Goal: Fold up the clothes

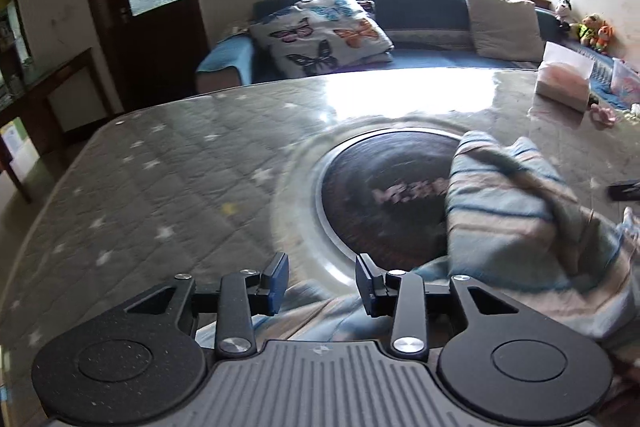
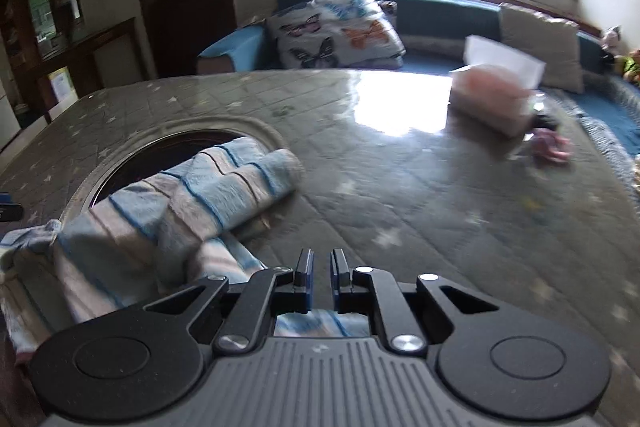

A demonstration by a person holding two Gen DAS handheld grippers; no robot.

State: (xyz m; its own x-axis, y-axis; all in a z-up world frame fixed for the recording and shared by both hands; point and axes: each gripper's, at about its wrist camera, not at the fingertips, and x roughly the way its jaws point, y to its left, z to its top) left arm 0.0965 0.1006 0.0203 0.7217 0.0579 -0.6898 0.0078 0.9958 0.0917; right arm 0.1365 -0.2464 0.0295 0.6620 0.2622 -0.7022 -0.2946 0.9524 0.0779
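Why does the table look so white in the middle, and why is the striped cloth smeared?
Left wrist view: window glare washes out the glossy table; the striped garment is motion-blurred. Right wrist view: same glare, blurred tissue box; fisheye bends the edges.

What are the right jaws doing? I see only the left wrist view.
Observer: The right gripper has its jaws almost closed, with a narrow gap and nothing between them.
Operator: Where is the striped cloth from there?
Observer: The striped cloth lies to the gripper's left. Its rolled end reaches over the rim of the round dark plate.
Operator: Is any cloth under that gripper?
Observer: Yes, a strip of it shows below, behind the jaws.
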